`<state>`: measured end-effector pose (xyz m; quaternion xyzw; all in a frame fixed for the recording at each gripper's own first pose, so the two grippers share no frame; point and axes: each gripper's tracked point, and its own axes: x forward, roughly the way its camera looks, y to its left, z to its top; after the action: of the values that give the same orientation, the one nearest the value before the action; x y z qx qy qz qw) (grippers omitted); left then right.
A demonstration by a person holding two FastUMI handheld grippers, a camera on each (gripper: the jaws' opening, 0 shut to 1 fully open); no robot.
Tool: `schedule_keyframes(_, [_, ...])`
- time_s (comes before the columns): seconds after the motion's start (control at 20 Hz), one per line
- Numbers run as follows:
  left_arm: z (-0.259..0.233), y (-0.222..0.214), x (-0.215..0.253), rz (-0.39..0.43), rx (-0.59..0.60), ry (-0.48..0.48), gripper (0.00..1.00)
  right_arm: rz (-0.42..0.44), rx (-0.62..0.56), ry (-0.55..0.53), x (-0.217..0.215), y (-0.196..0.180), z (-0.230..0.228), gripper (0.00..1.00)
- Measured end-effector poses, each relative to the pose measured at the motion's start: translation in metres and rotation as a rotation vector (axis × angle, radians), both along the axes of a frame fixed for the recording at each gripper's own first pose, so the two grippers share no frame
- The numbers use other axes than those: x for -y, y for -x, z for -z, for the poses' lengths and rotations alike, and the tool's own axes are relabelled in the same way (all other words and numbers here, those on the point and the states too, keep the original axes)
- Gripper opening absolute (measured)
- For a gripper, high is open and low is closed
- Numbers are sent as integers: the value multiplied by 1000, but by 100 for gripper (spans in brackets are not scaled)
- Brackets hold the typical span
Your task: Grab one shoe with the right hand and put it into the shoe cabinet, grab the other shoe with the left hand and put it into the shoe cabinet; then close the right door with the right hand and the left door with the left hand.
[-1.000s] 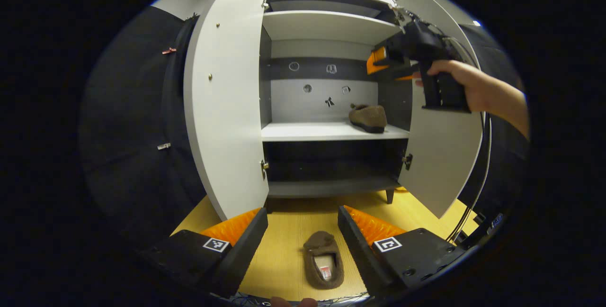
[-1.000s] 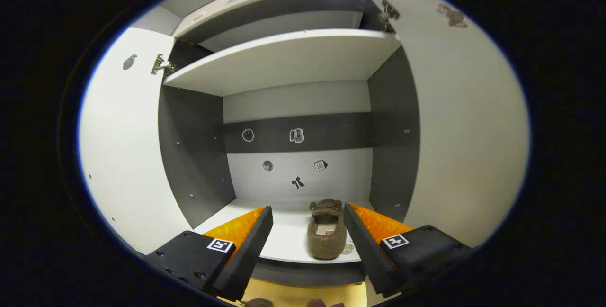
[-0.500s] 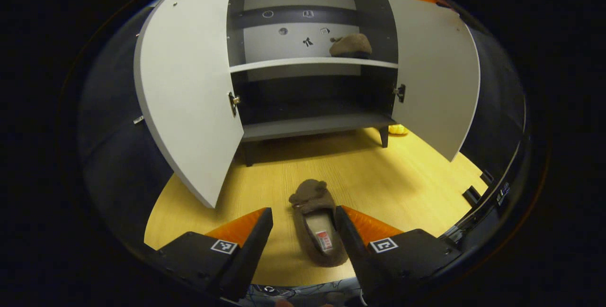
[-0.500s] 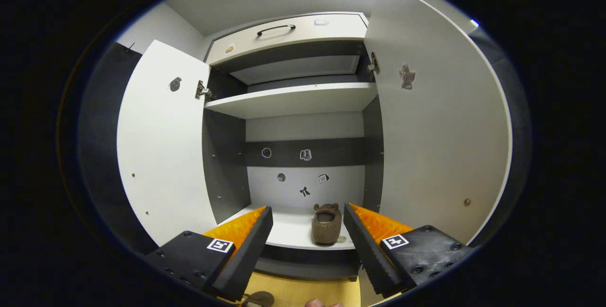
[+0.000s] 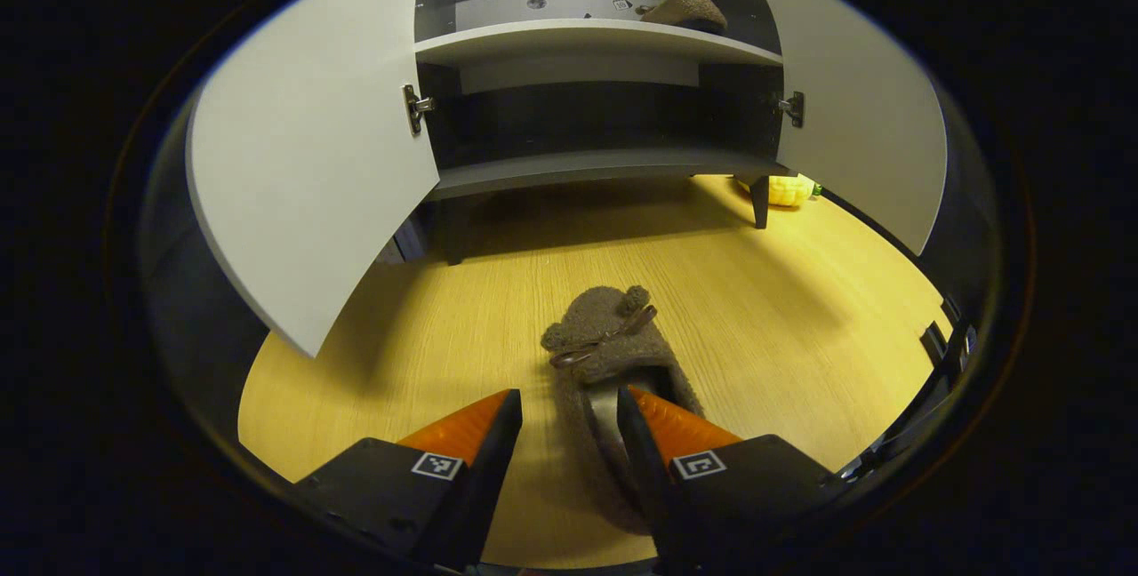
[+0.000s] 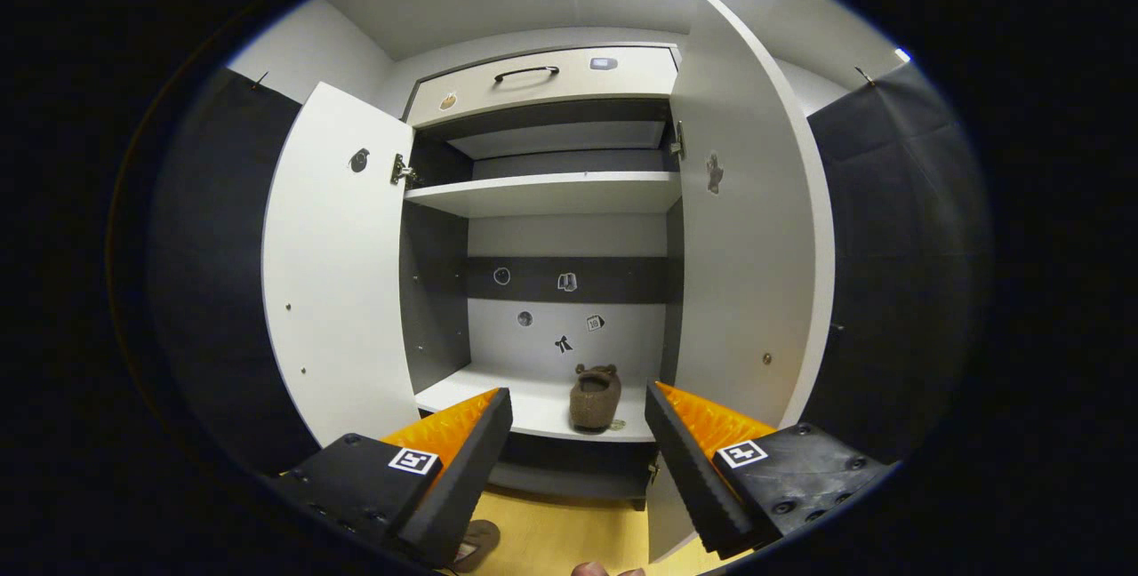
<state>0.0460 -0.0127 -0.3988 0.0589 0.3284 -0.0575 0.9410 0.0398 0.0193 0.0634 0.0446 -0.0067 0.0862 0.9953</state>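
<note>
A brown fuzzy shoe (image 5: 605, 336) lies on the wooden floor, toe toward the shoe cabinet (image 5: 587, 169). My left gripper (image 5: 569, 398) is open and low over its heel end; one finger dips into the shoe's opening and the other stands outside its left wall. The second brown shoe (image 5: 685, 9) rests on the right of the middle shelf, and in the right gripper view this shelf shoe (image 6: 594, 396) shows beyond my right gripper (image 6: 580, 391). That gripper is open, holds nothing, and hangs back from the cabinet. Both the left door (image 6: 338, 274) and the right door (image 6: 747, 247) stand open.
A yellow object (image 5: 789, 191) lies on the floor by the cabinet's right leg. A drawer with a dark handle (image 6: 542, 78) tops the cabinet. The upper shelf (image 6: 542, 194) and the bottom shelf (image 5: 587, 169) are bare. Black cloth walls flank the cabinet.
My left gripper has dropped down and forward onto the floor shoe, one finger now inside it. My right gripper has drawn back from the cabinet, leaving the other shoe on the shelf.
</note>
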Motion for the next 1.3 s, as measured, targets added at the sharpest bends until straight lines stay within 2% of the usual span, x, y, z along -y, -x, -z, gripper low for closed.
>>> schedule_keyframes(0.1, [7, -11, 4, 0, 2, 0, 67, 0, -3, -9, 2, 11, -1, 98])
schedule_keyframes(0.2, [14, -23, 7, -11, 3, 11, 56, 11, -15, -15, 8, 16, 2, 96])
schedule_keyframes(0.25, [18, -27, 8, -19, 2, 17, 42, 14, -20, -13, 11, 18, 4, 96])
schedule_keyframes(0.3, [21, -30, 9, -23, -3, 22, 43, 21, -25, -6, 14, 19, 6, 96])
schedule_keyframes(0.35, [23, -32, 9, -31, -5, 20, 39, 28, -26, 6, 18, 20, 8, 96])
schedule_keyframes(0.55, [23, -39, 6, -15, -18, -23, 13, 50, -33, 21, 29, 24, 13, 96])
schedule_keyframes(0.7, [9, -32, 10, 12, -34, -5, 9, 54, -33, 19, 35, 27, 15, 96])
schedule_keyframes(0.85, [-31, -27, 6, -7, -21, -5, 7, 55, -37, 18, 39, 28, 18, 96])
schedule_keyframes(0.9, [-49, -26, 2, -26, -10, -9, 7, 56, -41, 16, 41, 29, 19, 100])
schedule_keyframes(1.1, [-130, -23, -8, -124, 16, 24, 7, 54, -46, 5, 47, 33, 22, 96])
schedule_keyframes(1.3, [-219, -36, 3, -131, 67, 109, 7, 50, -64, -10, 51, 37, 30, 96])
